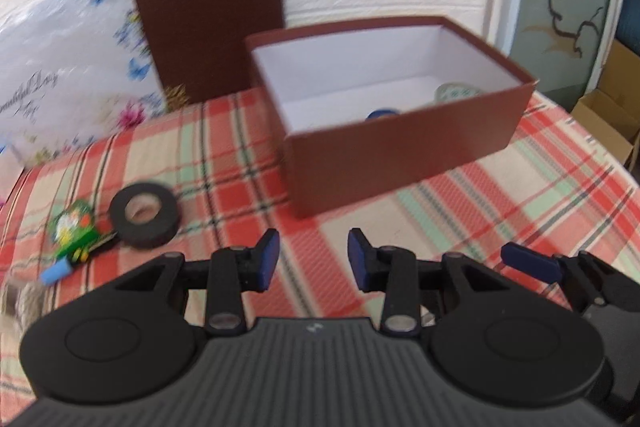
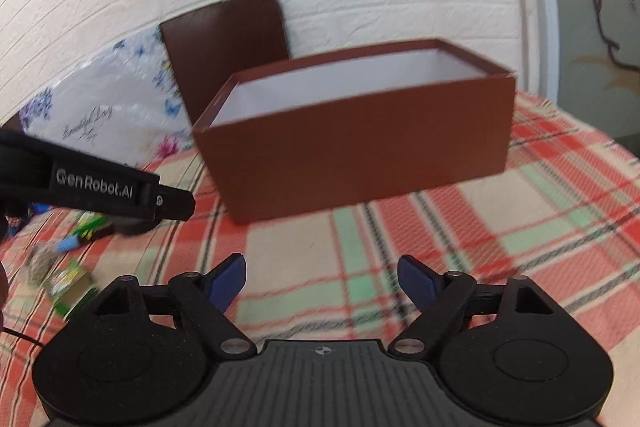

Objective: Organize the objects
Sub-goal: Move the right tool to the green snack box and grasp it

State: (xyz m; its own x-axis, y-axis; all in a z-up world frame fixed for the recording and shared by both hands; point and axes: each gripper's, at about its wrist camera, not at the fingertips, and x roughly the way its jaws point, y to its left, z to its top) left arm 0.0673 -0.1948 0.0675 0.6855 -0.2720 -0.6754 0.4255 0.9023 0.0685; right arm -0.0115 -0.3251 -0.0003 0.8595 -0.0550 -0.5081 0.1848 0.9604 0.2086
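At the centre of the plaid-covered worktop (image 1: pixel 500 195) stands an open brown box (image 1: pixel 404 155) with a white lining; its lid (image 1: pixel 208 15) leans upright against the white wall at 11 o'clock. Inside the box, near its front wall, lie a blue-rimmed round item (image 1: pixel 382 113) and a pale patterned roll (image 1: pixel 456 91), both largely hidden. Outside, at 9 o'clock from the box and well apart from it, a black tape roll (image 1: pixel 144 215) lies flat, touching a green printed packet (image 1: pixel 78 231) with a light blue stub (image 1: pixel 56 273) just beside it.

Left gripper (image 1: pixel 314 257): jaws narrowly parted, nothing between them, hovering above the cloth between the tape roll and the box. Right gripper (image 2: pixel 322 279): jaws wide, empty, facing the box's front wall.

Step in hand, as judged: sorting is partly done, and both grippers are free for the next pick. The next move likely calls for the left gripper to swing toward 9 o'clock, widen its jaws over the tape roll's rim, then carry it above the box wall. Motion blur limits finer detail of the small items.
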